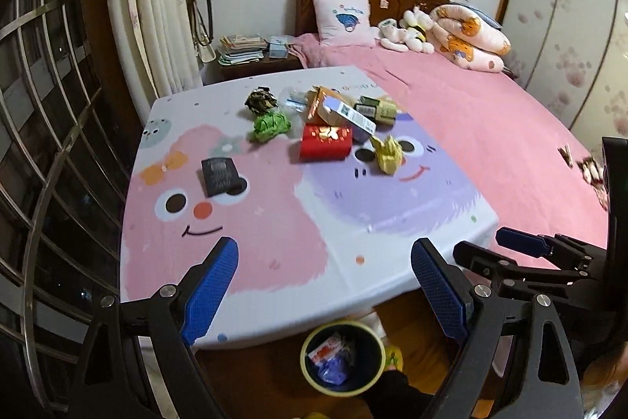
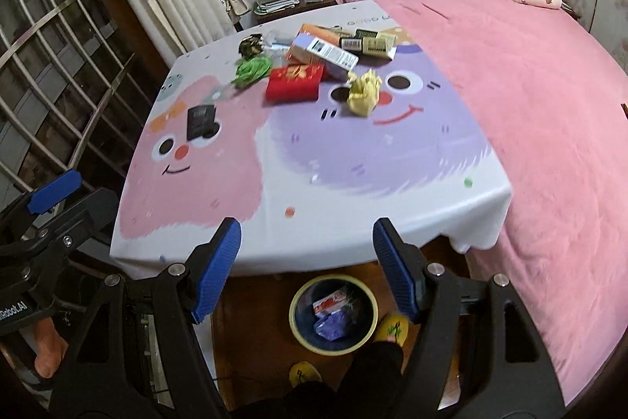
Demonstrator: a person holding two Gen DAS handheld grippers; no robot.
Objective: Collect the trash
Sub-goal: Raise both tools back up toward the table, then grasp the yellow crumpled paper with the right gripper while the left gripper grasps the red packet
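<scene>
Trash lies at the far side of the table (image 1: 274, 242) on its cartoon cloth: a red box (image 1: 325, 140) (image 2: 294, 81), a yellow paper wad (image 1: 388, 152) (image 2: 363, 91), a green wad (image 1: 269, 126) (image 2: 251, 69), a black packet (image 1: 219, 175) (image 2: 200, 120), a purple-and-white carton (image 1: 345, 112) (image 2: 325, 52) and small olive boxes (image 1: 376, 108). A yellow-rimmed bin (image 1: 303, 356) (image 2: 292, 313) stands on the floor under the near edge with wrappers inside. My left gripper (image 1: 325, 250) and my right gripper (image 2: 307, 226) hover side by side above the near edge, both open and empty.
A pink bed (image 1: 490, 124) with pillows and soft toys borders the table's right side. A nightstand (image 1: 243, 50) stacked with books stands behind the table. Curtains and a barred window (image 1: 47, 105) are on the left. A person's yellow slippers (image 2: 392, 326) are beside the bin.
</scene>
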